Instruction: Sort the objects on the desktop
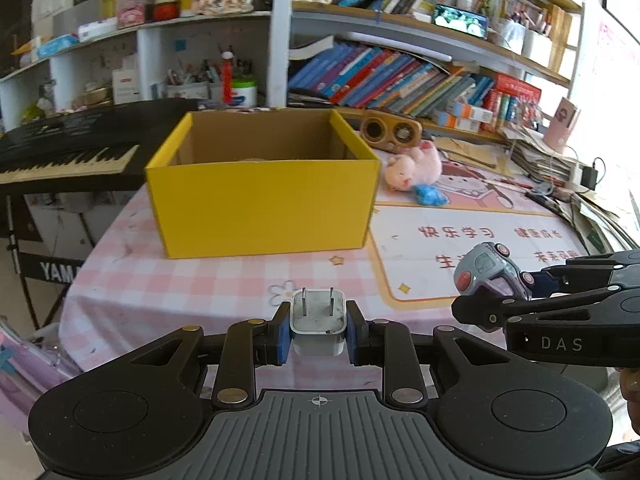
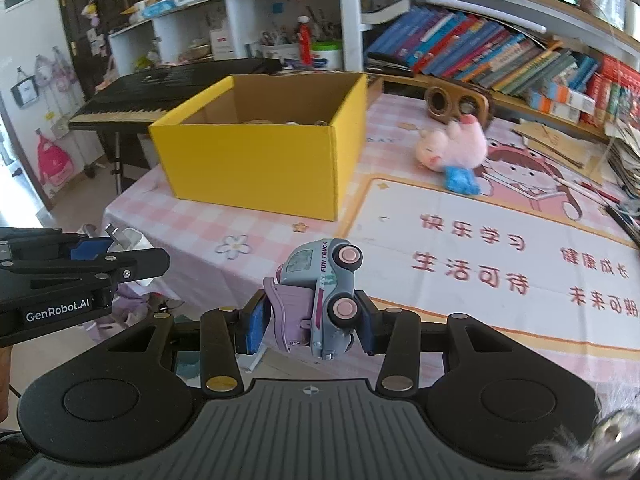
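My left gripper (image 1: 318, 330) is shut on a white plug charger (image 1: 319, 322), prongs pointing up, held above the near edge of the pink checked table (image 1: 192, 280). My right gripper (image 2: 314, 316) is shut on a grey-blue toy truck (image 2: 324, 292) lying on its side with pink wheels facing right. The truck (image 1: 490, 274) and the right gripper also show at the right of the left wrist view. An open yellow cardboard box (image 1: 262, 204) stands ahead on the table, a few items barely visible inside it (image 2: 280, 122).
A pink plush pig (image 2: 452, 148) and a blue crumpled thing (image 2: 460, 180) lie right of the box on a printed desk mat (image 2: 500, 248). A wooden speaker (image 2: 456, 102), bookshelves and paper stacks line the back and right. A keyboard piano (image 1: 68, 152) stands left.
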A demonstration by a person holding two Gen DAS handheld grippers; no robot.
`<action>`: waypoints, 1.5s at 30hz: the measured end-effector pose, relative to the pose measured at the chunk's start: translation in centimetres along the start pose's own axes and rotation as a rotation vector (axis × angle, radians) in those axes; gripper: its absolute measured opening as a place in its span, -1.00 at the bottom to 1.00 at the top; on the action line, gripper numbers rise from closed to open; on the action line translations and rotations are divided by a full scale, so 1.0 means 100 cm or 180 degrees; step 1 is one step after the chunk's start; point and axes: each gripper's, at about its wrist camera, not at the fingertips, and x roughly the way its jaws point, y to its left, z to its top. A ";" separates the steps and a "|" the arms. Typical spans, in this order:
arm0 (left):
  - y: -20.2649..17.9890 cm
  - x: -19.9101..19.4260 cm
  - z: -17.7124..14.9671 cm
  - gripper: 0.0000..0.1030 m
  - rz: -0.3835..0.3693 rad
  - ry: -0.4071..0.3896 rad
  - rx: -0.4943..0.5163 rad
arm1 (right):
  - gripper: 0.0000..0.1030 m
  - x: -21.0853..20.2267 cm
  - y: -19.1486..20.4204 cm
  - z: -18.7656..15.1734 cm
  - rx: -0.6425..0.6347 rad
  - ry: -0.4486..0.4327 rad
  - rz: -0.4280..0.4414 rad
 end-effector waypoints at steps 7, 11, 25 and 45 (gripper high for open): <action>0.012 -0.007 -0.003 -0.52 0.0074 -0.0039 -0.0055 | -0.20 0.004 0.015 0.003 -0.0101 0.0005 0.0081; 0.017 -0.007 -0.002 -0.52 0.0081 -0.0049 -0.0063 | -0.20 0.007 0.020 0.006 -0.0131 0.0005 0.0097; 0.020 0.003 0.020 -0.52 0.0002 -0.0136 -0.0047 | -0.20 0.016 0.016 0.032 -0.0147 -0.0052 0.0089; 0.048 0.061 0.109 -0.52 0.0250 -0.0471 -0.0116 | -0.20 0.079 -0.014 0.146 -0.0330 -0.0405 0.0338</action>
